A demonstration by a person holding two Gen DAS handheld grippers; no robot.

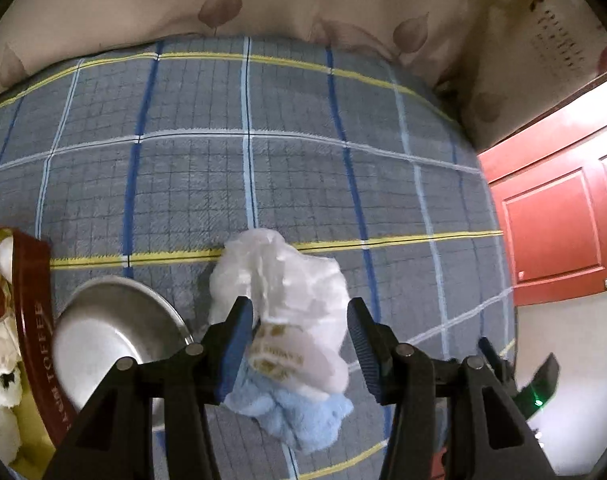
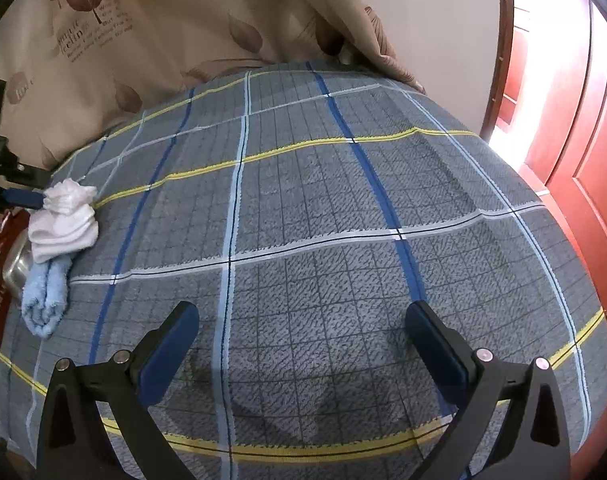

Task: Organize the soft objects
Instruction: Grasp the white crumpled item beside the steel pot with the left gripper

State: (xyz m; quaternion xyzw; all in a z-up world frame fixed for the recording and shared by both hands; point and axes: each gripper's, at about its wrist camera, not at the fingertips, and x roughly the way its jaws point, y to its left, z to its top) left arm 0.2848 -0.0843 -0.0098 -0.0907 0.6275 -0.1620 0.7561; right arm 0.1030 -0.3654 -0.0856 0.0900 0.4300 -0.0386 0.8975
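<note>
Left gripper [image 1: 299,344] fingers spread wide, white sock [image 1: 299,292] between them, touching left pad only, not clamped. Blue fuzzy sock [image 1: 303,416] beneath, nearer wrist. Both light, limp, compressible; pinch bunched middle. Right gripper [image 2: 303,344] wide apart, empty over plaid bedsheet [image 2: 323,200].

**Dim bedroom, blown-out doorway**

We see soft, even indoor light on the plaid bedsheet [image 2: 323,208], with grain and a smeared weave in both views. Daylight floods through the doorway [image 2: 519,80] in the right wrist view, burning it to white and washing glare over the red door [image 2: 583,184]. The right gripper [image 2: 303,344] throws faint forked shadows on the sheet below it. Fisheye bending bows the straight stripes, and black vignetting rings every corner. In the left wrist view, the metal bowl [image 1: 115,332] and toffee tin [image 1: 31,320] blur at the edge.
</note>
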